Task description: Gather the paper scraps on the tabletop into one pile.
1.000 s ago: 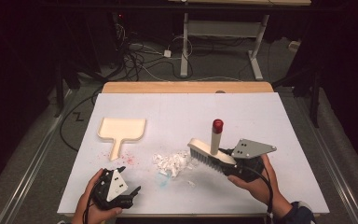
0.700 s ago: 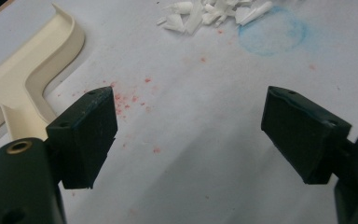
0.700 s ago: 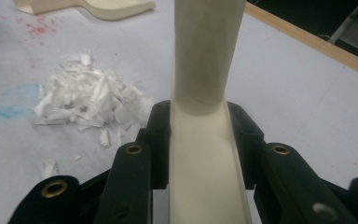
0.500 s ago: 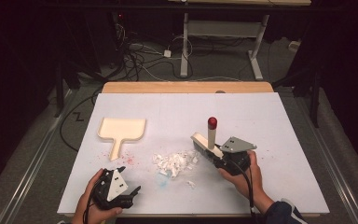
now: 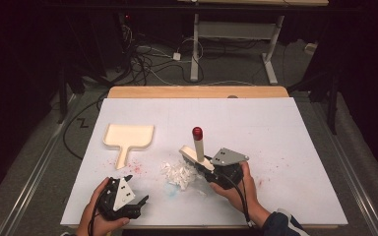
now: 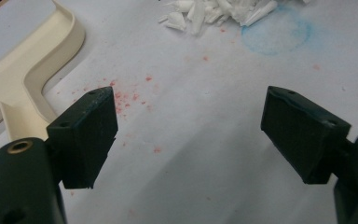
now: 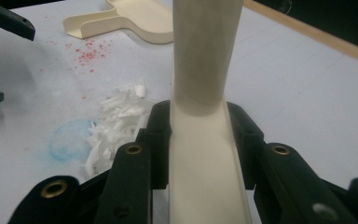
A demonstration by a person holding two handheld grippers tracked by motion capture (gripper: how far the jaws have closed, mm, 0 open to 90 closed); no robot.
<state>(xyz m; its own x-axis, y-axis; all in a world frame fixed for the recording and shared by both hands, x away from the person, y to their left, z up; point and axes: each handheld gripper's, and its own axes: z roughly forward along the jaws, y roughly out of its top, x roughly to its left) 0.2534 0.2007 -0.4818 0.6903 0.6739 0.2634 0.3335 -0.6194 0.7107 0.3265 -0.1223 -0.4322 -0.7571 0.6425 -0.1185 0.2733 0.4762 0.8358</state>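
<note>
My right gripper [image 5: 210, 169] is shut on a cream brush [image 5: 197, 143] with a red-tipped handle that stands up and leans slightly. The brush head touches the right edge of a pile of white paper scraps [image 5: 178, 173]. In the right gripper view the brush [image 7: 207, 46] fills the space between the jaws of the right gripper [image 7: 199, 135], with the scraps [image 7: 116, 126] just to the left. A cream dustpan [image 5: 130, 135] lies flat at the left. My left gripper [image 5: 139, 189] rests near the front edge. The left gripper [image 6: 189, 126] is open with nothing between its jaws, and the dustpan [image 6: 23, 70] lies to its left.
White paper covers the table [image 5: 285, 128], and a wooden strip [image 5: 197, 92] shows at the far edge. Red specks [image 6: 130, 95] and a blue ring stain [image 6: 275, 32] mark the sheet near the scraps. Cables and desk legs [image 5: 194, 44] lie on the floor beyond.
My right gripper has carried the brush leftward across the table until its head meets the scrap pile. The left gripper has stayed where it was.
</note>
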